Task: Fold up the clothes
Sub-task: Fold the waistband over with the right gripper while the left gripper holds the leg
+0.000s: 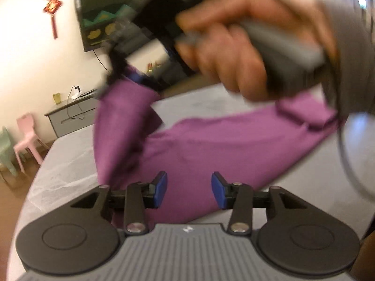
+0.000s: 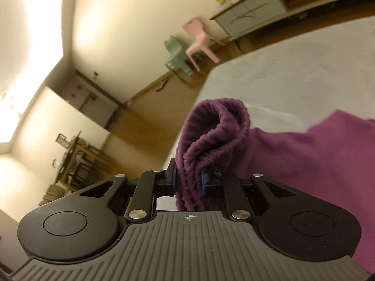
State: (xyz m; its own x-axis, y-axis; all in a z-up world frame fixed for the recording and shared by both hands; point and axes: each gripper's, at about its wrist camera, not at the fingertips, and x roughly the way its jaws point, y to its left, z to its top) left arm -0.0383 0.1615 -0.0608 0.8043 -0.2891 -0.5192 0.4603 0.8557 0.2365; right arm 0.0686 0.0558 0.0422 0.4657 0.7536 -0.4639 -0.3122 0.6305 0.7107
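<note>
A purple sweater (image 1: 211,149) lies on a grey bed (image 1: 70,164). My left gripper (image 1: 189,193) is open and empty, hovering just above the near part of the sweater. My right gripper (image 2: 188,181) is shut on the sweater's ribbed hem (image 2: 211,135), bunched between its blue pads, and holds it lifted off the bed. In the left wrist view the right gripper (image 1: 121,79) and the hand holding it (image 1: 234,53) are blurred, up and behind, with a fold of purple cloth hanging from it.
The grey bed (image 2: 293,70) stretches to the right. Beyond its edge stand a pink chair (image 2: 199,39), a green chair (image 2: 178,56), a grey cabinet (image 1: 72,117) and a wall TV (image 1: 105,16). A wooden floor lies beside the bed.
</note>
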